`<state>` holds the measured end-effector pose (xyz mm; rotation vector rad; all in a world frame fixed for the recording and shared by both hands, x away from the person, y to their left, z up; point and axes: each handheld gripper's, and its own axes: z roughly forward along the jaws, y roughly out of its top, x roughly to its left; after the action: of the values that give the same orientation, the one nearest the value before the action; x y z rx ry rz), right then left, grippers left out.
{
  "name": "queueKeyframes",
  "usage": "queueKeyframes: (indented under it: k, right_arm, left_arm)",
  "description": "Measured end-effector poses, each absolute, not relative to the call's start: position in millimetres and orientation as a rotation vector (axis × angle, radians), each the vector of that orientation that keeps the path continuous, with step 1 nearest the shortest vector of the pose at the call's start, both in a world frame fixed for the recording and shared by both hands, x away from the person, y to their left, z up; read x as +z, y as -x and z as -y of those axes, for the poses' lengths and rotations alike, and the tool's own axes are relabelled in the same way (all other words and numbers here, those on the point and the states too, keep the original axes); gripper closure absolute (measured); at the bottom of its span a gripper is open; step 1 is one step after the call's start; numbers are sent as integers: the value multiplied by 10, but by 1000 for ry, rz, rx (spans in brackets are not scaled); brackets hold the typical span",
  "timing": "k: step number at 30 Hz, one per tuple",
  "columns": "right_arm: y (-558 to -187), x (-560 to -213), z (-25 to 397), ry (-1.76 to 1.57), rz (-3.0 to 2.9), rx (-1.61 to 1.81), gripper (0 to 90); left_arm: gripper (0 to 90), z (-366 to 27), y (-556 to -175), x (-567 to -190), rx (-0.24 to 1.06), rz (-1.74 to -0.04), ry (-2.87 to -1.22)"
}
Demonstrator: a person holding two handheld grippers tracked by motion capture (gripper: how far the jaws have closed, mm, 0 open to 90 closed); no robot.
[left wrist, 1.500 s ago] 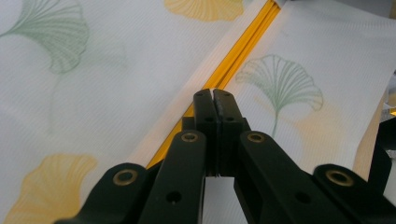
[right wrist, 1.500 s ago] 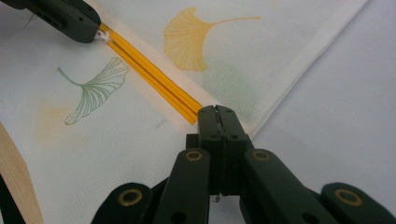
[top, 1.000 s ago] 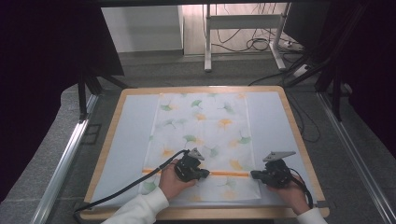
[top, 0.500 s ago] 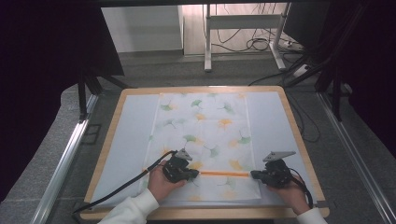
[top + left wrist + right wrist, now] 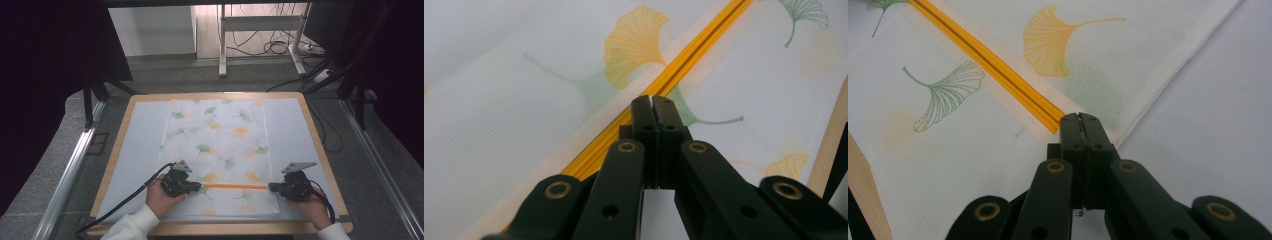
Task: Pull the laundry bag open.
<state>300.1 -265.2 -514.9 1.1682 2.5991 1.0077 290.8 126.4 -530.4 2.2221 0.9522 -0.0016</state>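
A thin orange strip (image 5: 234,186) lies left to right across the near part of a white cloth printed with ginkgo leaves (image 5: 220,135). My left gripper (image 5: 197,187) is at the strip's left part, jaws shut. In the left gripper view the shut tips (image 5: 652,100) rest on top of the strip (image 5: 704,45), which runs on beneath them. My right gripper (image 5: 271,187) is at the strip's right end. In the right gripper view the strip (image 5: 988,60) ends right at the shut tips (image 5: 1080,117), near the cloth's hemmed edge.
The cloth lies on a white sheet (image 5: 142,145) covering a table with a wooden rim (image 5: 320,145). A black cable (image 5: 120,202) trails from the left gripper off the front left. Dark frame posts and floor cables stand beyond the table.
My left gripper has slid left along the orange strip, so more of the strip shows between the two grippers. The right gripper has stayed at the strip's right end.
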Motion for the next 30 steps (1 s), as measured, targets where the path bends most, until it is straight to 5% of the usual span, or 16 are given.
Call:
queueKeyframes:
  k: [30]
  right_arm:
    - [-3005, -5150, 2657, -1167, -2601, 1013, 899]
  left_arm:
    - [900, -1751, -2822, -5325, 27, -1060, -2174]
